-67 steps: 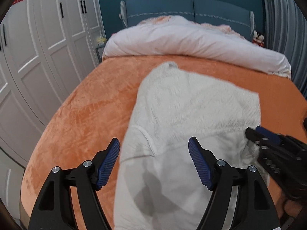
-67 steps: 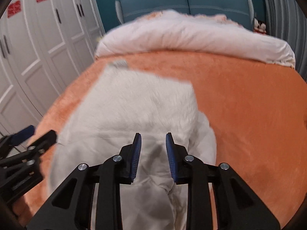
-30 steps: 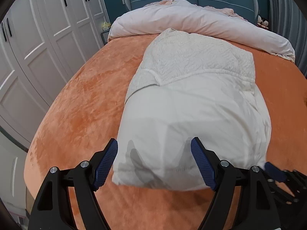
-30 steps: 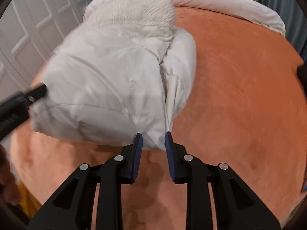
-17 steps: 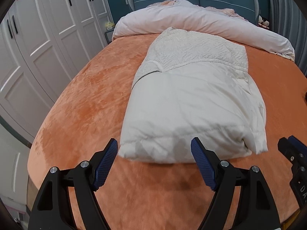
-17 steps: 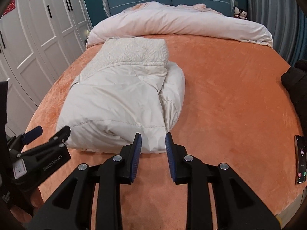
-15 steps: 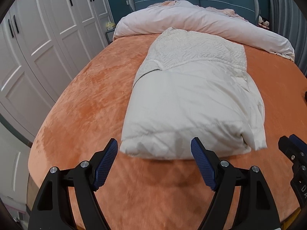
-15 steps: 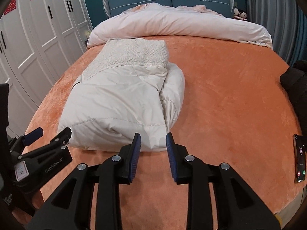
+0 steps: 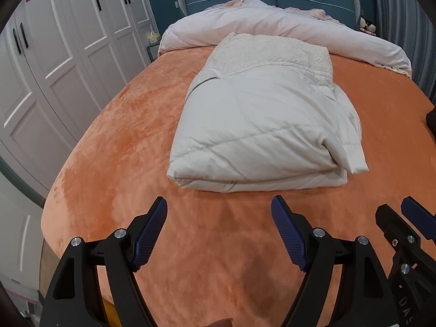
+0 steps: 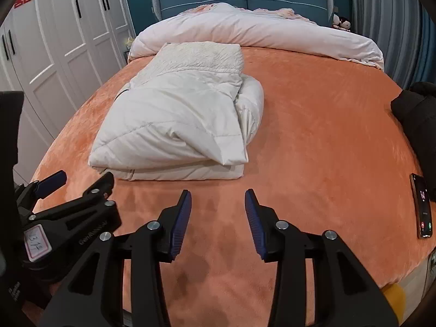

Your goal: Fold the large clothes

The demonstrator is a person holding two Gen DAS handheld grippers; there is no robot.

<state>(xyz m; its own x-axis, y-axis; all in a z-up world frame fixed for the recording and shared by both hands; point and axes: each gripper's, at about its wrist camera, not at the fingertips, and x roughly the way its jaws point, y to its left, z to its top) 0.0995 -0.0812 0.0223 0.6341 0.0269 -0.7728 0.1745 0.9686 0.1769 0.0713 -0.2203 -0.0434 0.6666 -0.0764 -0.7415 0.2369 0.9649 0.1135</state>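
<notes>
Cream padded coat (image 9: 261, 125) is lying folded on the orange bedspread (image 9: 122, 136), long axis running away toward the headboard, near edge just ahead of both claws. Left gripper (image 9: 219, 230) is hovering wide and empty, squarely facing that edge; right gripper (image 10: 217, 219) is opening, nothing between its jaws, facing the coat's right corner. Both are pointing steeply downward. Phone (image 10: 422, 209) is lying far right.

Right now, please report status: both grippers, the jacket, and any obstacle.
Left gripper open, empty. Right gripper opening, nothing between jaws. White jacket lies folded on orange bed, untouched. Phone at right edge, not in the way.
</notes>
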